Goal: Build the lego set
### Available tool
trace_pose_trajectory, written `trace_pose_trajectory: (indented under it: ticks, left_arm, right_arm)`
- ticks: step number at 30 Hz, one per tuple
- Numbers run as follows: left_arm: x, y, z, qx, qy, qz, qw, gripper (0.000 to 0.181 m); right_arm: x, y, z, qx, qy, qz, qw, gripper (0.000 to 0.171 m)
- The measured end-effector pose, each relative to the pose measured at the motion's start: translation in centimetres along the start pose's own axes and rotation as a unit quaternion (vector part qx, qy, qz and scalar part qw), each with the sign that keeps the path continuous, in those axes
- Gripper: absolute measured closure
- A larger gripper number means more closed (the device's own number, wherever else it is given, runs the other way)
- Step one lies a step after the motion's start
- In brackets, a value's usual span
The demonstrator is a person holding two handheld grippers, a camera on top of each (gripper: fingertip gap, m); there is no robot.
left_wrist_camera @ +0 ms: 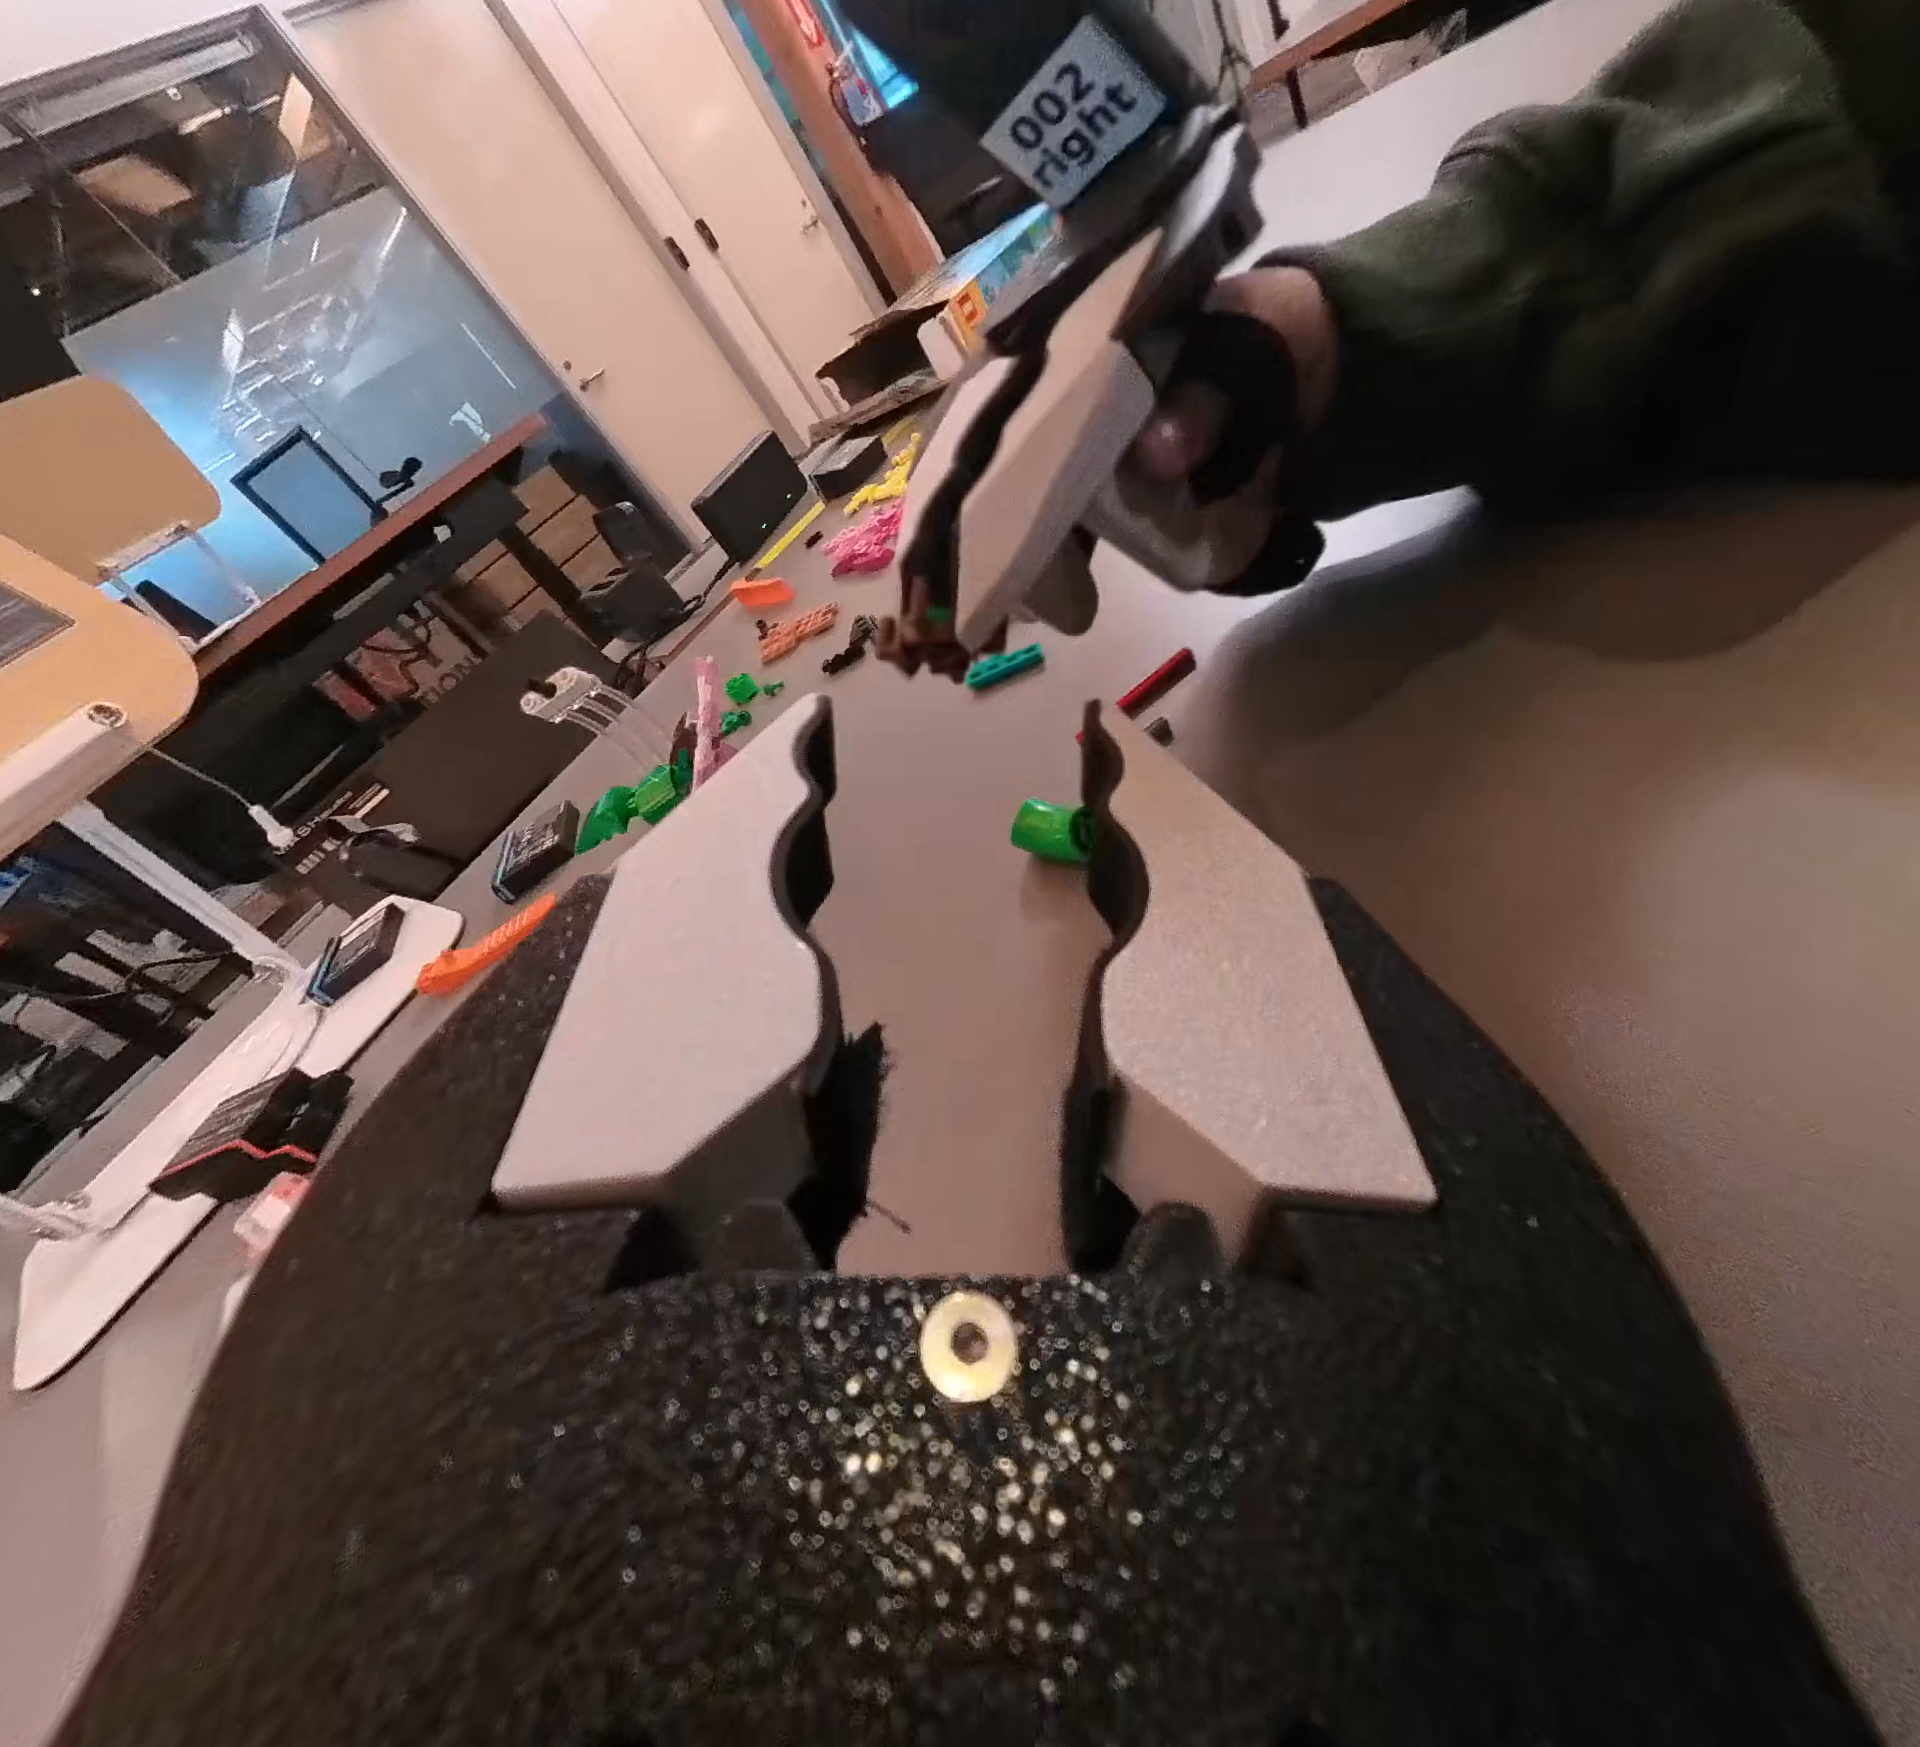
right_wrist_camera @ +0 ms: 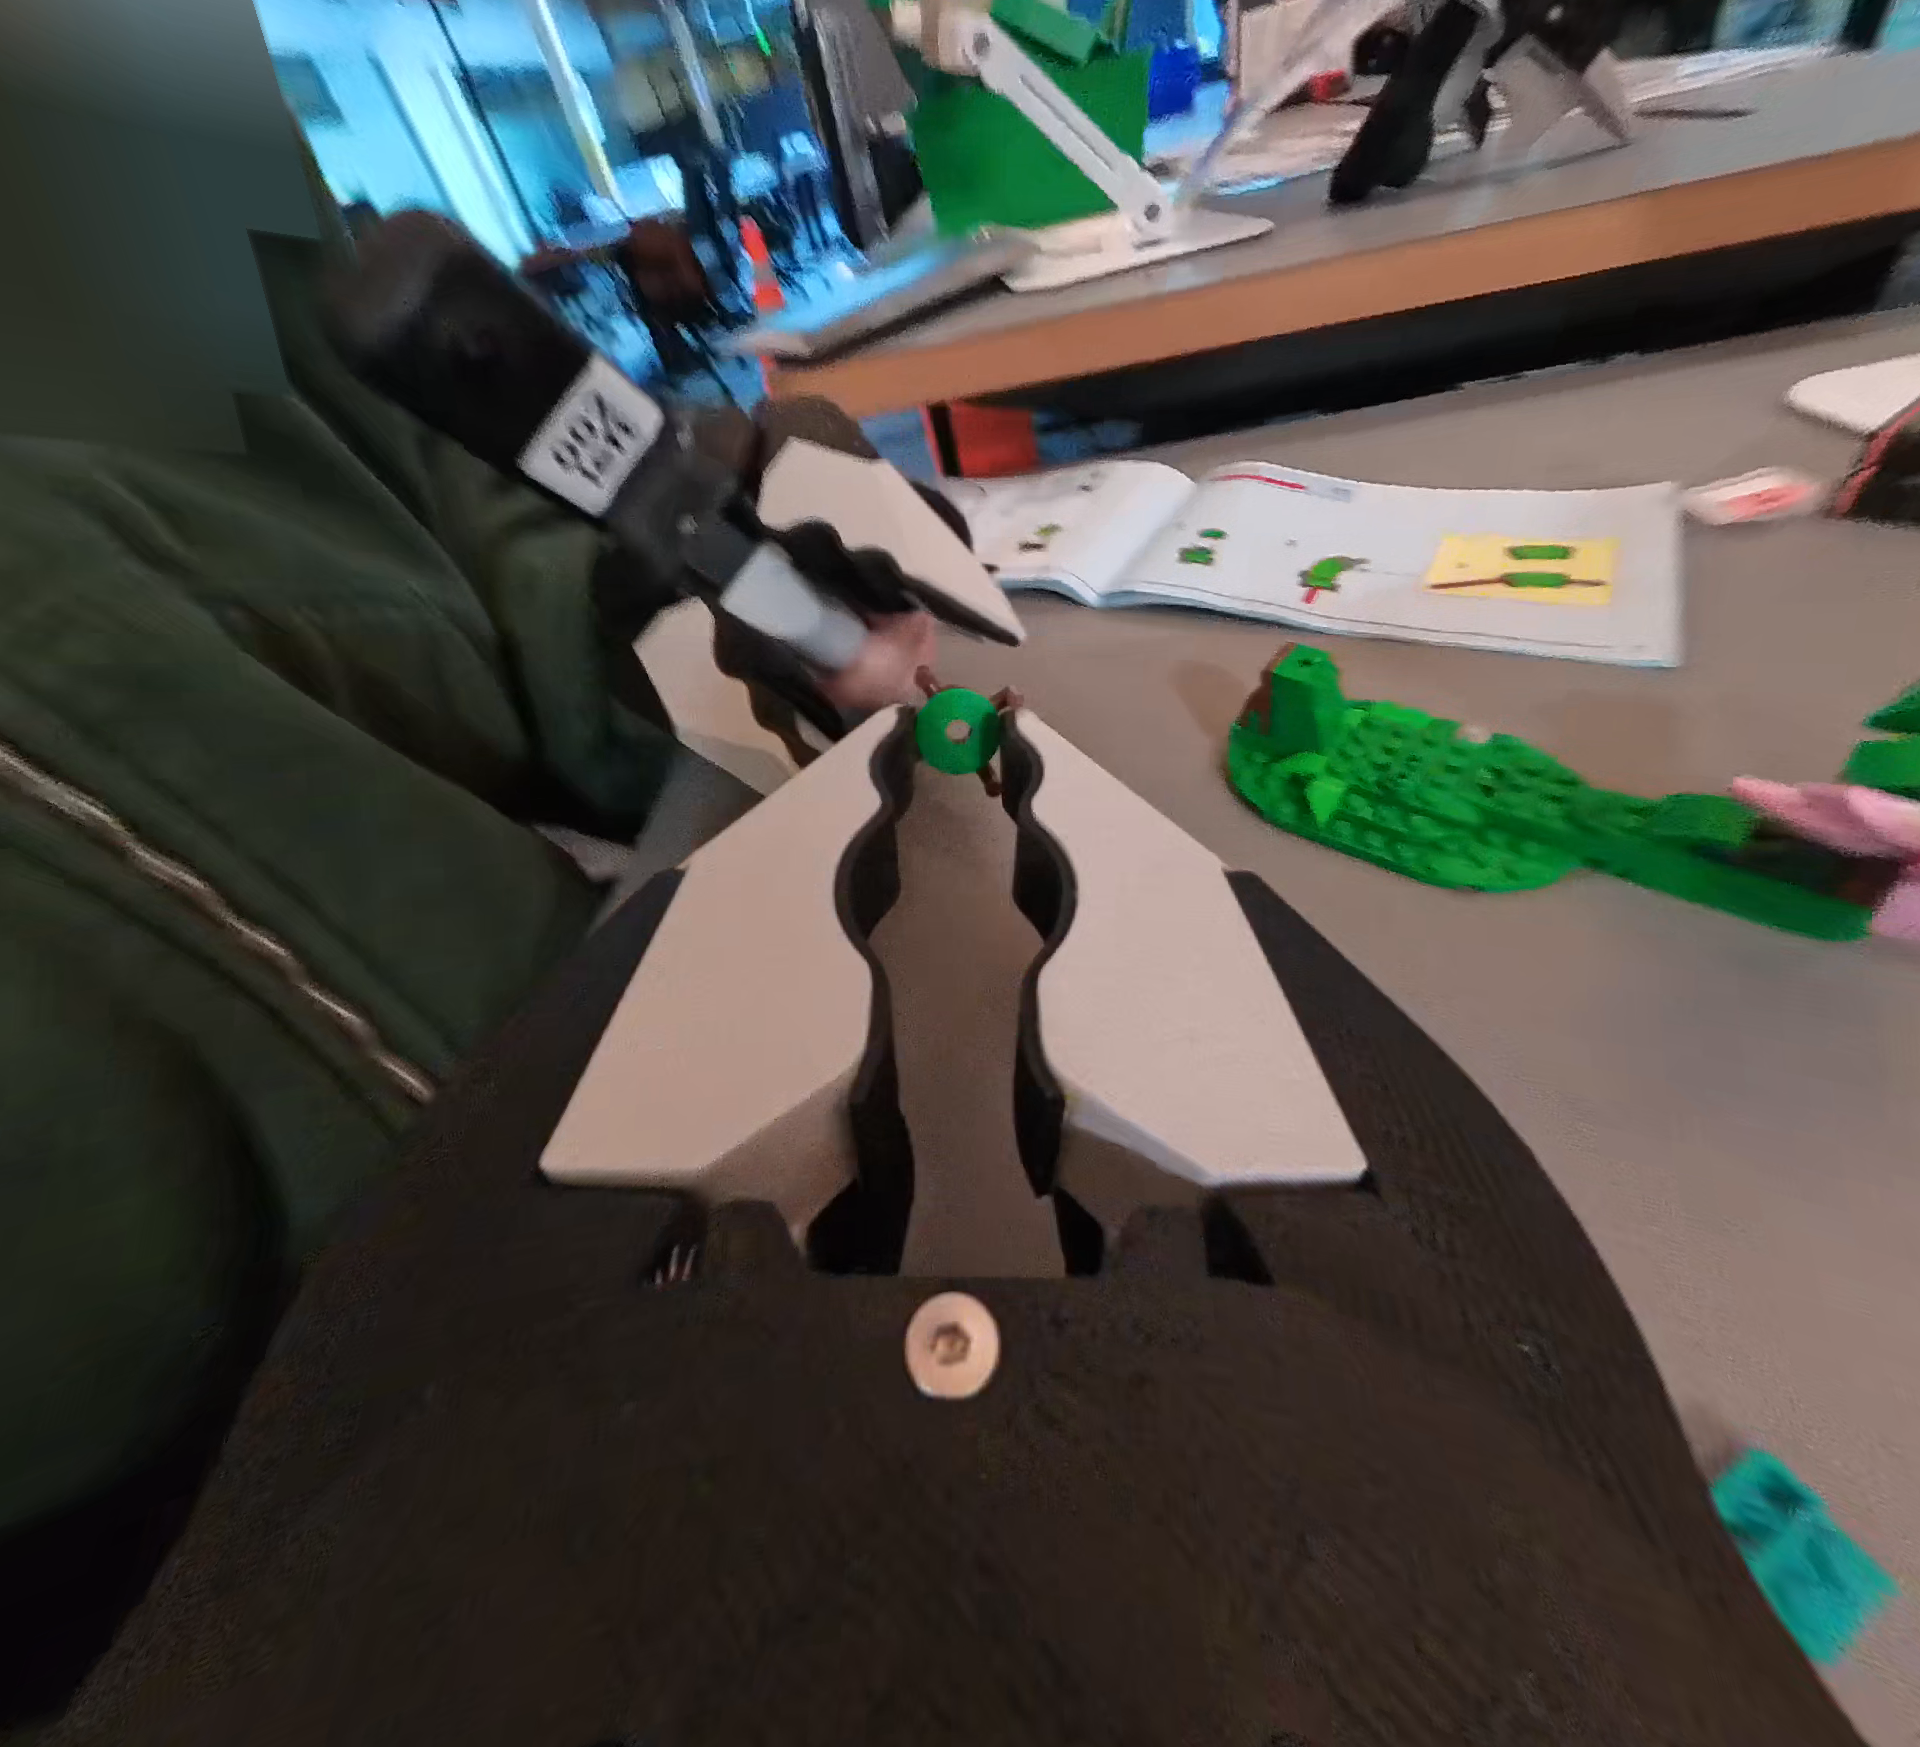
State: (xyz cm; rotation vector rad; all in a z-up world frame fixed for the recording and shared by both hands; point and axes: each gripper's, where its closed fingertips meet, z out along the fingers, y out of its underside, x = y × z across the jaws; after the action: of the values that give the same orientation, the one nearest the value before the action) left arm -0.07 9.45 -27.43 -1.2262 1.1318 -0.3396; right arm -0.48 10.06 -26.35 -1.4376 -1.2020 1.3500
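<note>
Right gripper [right_wrist_camera: 956, 747] with jaws clamped on a small brown-and-green piece [right_wrist_camera: 957, 733], light, rigid, best pinched by its flat sides; left gripper [left_wrist_camera: 956, 741] jaws apart, empty.

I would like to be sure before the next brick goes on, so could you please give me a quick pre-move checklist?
1. Right gripper shut on the small brown-and-green round lego piece: ok.
2. Left gripper open and empty: ok.
3. Loose green cylindrical lego piece beside the left gripper's fingertip, touching or not: cannot tell.
4. Green lego baseplate build resting on the grey table: ok.
5. White instruction booklet lying open: ok.
</note>
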Motion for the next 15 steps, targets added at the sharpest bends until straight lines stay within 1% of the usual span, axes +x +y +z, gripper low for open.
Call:
trace_pose_trajectory:
  ticks: [2, 6, 10, 15]
  left_arm:
    - [-0.1, -0.2, 0.0, 0.001, -0.009, 0.019, 1.000, 0.138]
    - [0.2, -0.8, 0.1, 0.009, -0.013, 0.050, 0.999, 0.147]
    - [0.1, -1.3, -0.2, 0.020, -0.020, 0.059, 0.998, 0.158]
    - [-0.1, -1.2, -0.1, 0.013, -0.034, 0.064, 0.997, 0.156]
  right_arm:
    - [-0.3, -0.2, 0.1, 0.012, -0.031, 0.058, 0.998, 0.157]
    - [-1.1, -0.4, 0.5, 0.028, -0.089, 0.142, 0.985, 0.157]
    - [-1.3, -0.2, 0.8, 0.025, -0.101, 0.165, 0.981, 0.157]
    - [-1.0, -0.5, 1.1, 0.037, -0.096, 0.178, 0.979, 0.157]
